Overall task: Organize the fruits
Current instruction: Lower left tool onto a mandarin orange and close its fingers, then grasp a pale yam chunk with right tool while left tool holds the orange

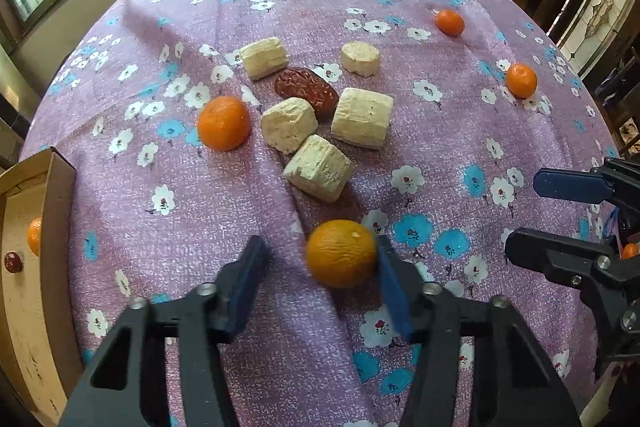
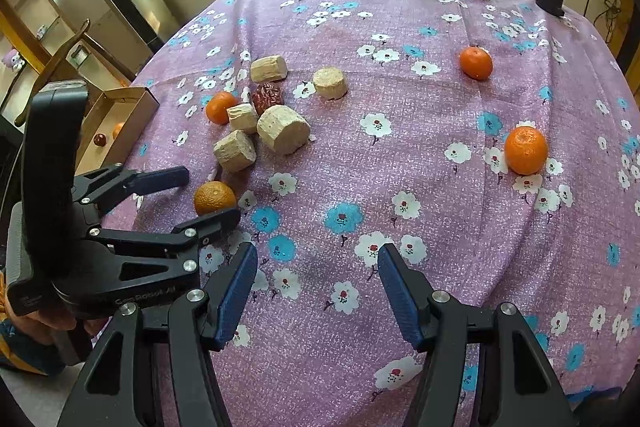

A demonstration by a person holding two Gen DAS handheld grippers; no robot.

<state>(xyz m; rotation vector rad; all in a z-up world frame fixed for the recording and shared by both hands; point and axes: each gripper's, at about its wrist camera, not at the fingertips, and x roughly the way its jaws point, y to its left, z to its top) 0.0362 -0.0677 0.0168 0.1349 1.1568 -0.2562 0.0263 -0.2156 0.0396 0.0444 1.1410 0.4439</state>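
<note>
One orange (image 1: 341, 253), lower centre of the left wrist view, sits between the left gripper (image 1: 322, 265) jaws with only the right pad touching, left pad apart, so it may roll off on lift; right gripper (image 2: 318, 281) jaws apart, empty.

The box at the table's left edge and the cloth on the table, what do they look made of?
The box looks like plain brown cardboard, matte, with thin folded walls and a raw edge. The tablecloth looks like woven printed fabric, purple with white and blue flowers; its creases suggest soft cloth, though a coated sheet is possible.
</note>
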